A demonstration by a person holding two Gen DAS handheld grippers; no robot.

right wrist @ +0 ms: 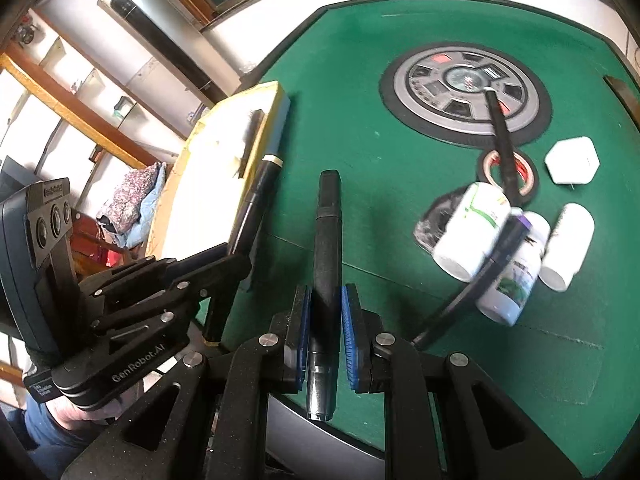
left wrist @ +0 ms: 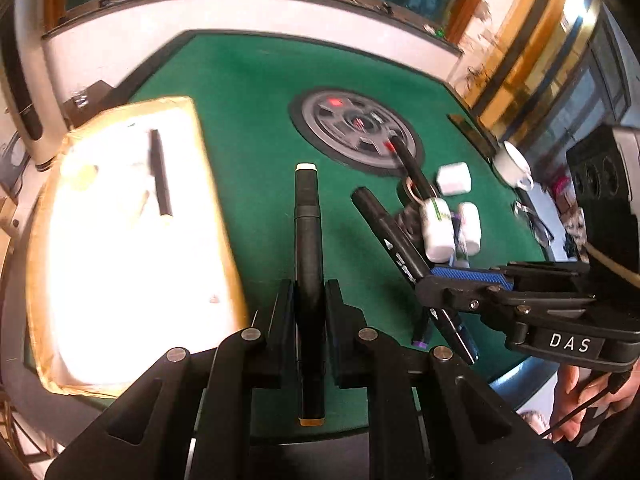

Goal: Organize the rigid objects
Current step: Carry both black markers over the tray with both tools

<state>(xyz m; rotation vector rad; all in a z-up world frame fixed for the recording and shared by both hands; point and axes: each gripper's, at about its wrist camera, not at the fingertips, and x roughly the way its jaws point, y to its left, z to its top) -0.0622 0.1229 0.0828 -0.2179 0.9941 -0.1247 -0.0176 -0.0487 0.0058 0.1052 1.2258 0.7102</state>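
Observation:
In the left wrist view my left gripper (left wrist: 309, 294) is shut on a black marker with a cream cap (left wrist: 307, 232), held above the green table (left wrist: 248, 120). To its right, my right gripper (left wrist: 436, 286) is shut on a second black marker (left wrist: 384, 236) with white print. The right wrist view shows that marker (right wrist: 328, 236) clamped between the blue pads of my right gripper (right wrist: 326, 296). At the left of that view, my left gripper (right wrist: 236, 258) holds the cream-capped marker (right wrist: 260, 188). A white tray with a tan rim (left wrist: 219, 204) (right wrist: 274, 120) holds one black pen (left wrist: 160, 176).
Three white bottles (right wrist: 472, 236) (right wrist: 516, 280) (right wrist: 568, 244) lie on the table's right side, along with a tape roll (right wrist: 490, 160), a black pen (right wrist: 502, 136), a purple-tipped marker (right wrist: 484, 268) and a white hexagonal box (right wrist: 572, 160). A round grey panel (right wrist: 432, 96) sits mid-table. A white cup (left wrist: 514, 164) and glasses (left wrist: 536, 226) lie far right.

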